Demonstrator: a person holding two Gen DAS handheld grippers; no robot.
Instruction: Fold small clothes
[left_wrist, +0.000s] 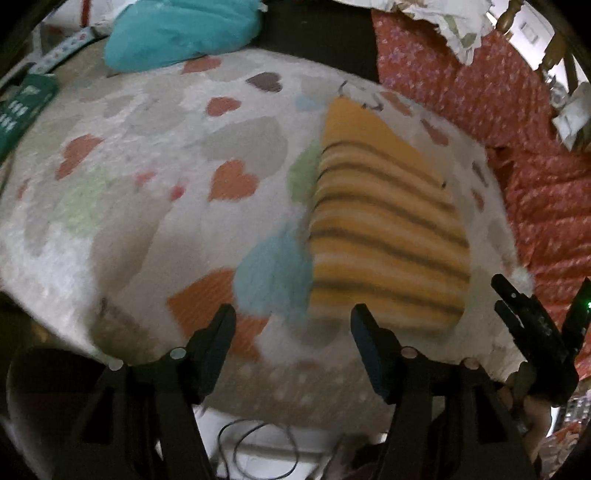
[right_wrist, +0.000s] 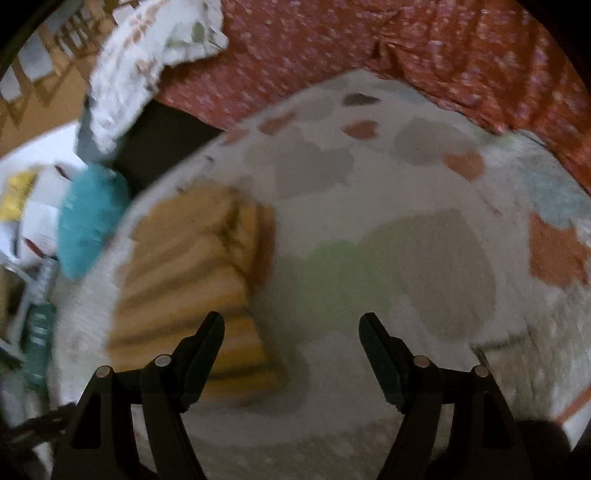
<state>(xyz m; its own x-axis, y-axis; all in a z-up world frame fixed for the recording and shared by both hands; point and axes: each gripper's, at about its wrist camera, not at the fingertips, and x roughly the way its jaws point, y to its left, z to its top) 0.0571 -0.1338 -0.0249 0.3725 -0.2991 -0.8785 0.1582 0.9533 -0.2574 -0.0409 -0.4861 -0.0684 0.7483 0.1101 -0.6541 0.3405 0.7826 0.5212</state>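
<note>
A small yellow garment with dark stripes (left_wrist: 388, 236) lies folded into a narrow block on a white blanket with heart shapes (left_wrist: 155, 155). My left gripper (left_wrist: 293, 325) is open and empty, just in front of the garment's near edge. My right gripper shows at the right of the left wrist view (left_wrist: 535, 325). In the right wrist view the garment (right_wrist: 192, 280) lies blurred to the left, and my right gripper (right_wrist: 291, 332) is open and empty above the blanket (right_wrist: 369, 221), its left finger over the garment's near corner.
A teal cloth bundle (left_wrist: 177, 33) (right_wrist: 88, 221) sits at the blanket's far edge. A red flowered bedspread (left_wrist: 498, 122) (right_wrist: 388, 48) borders the blanket. A white patterned cloth (right_wrist: 147, 55) and a green box (left_wrist: 22, 107) lie at the edges. Cables (left_wrist: 255, 450) lie below.
</note>
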